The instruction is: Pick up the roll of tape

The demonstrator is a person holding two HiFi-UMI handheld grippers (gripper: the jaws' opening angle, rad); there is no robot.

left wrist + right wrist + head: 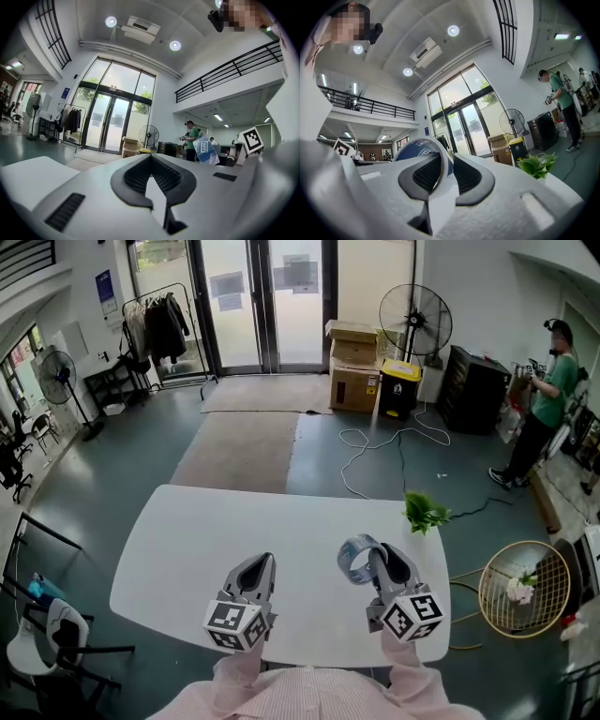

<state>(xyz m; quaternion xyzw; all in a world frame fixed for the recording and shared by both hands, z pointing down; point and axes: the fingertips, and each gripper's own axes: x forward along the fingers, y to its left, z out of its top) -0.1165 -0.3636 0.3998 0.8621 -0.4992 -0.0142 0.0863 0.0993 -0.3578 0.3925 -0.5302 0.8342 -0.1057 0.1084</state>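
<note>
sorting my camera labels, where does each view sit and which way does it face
Head view: on the person's head, looking steeply down at the white table; pink sleeves, left tool and right tool show.
Left gripper view: rides the left tool, facing the glass doors along its shut jaws.
Right gripper view: rides the right tool, facing the doors along jaws clamped on the roll of tape.
Both gripper views share the standing fan.
</note>
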